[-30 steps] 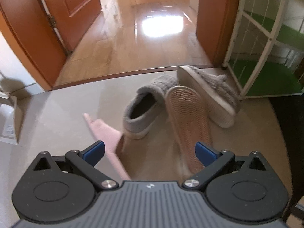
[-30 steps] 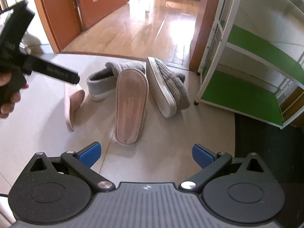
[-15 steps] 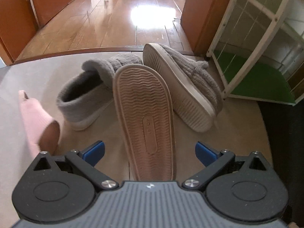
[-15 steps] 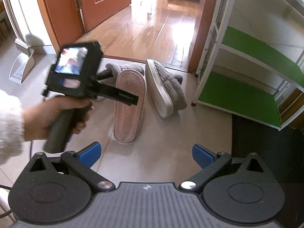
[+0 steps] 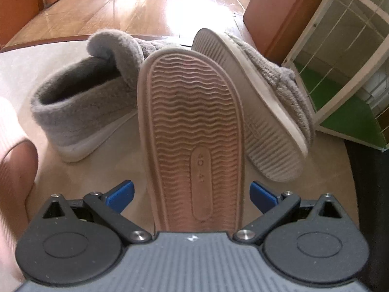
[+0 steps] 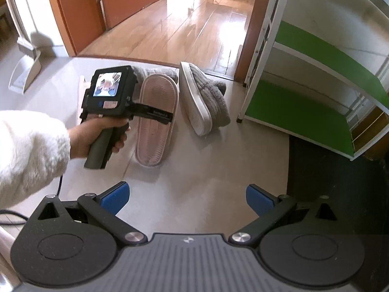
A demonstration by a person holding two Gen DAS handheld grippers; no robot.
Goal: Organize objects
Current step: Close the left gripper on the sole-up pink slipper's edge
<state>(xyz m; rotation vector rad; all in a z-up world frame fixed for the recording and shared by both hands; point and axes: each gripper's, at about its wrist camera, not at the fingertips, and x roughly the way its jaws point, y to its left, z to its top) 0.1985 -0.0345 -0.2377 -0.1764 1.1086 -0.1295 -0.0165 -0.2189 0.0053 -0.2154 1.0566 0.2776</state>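
Two grey slippers (image 5: 82,112) (image 5: 274,92), two pink slippers (image 5: 192,131) (image 5: 14,160); upturned sole stamped "40-41". Both grippers (image 5: 192,192) (image 6: 187,196) wide, holding nothing.

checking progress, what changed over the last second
The left gripper moved forward and down onto the upturned pink slipper, whose sole now lies between its open fingers; nothing is gripped yet. The right gripper stayed open and back. The grey slippers and green shelf rack stayed put.

Ridged rubbery pink slipper sole (image 5: 192,131), fuzzy grey knit slippers (image 5: 80,112), glossy wooden floor (image 5: 116,7).
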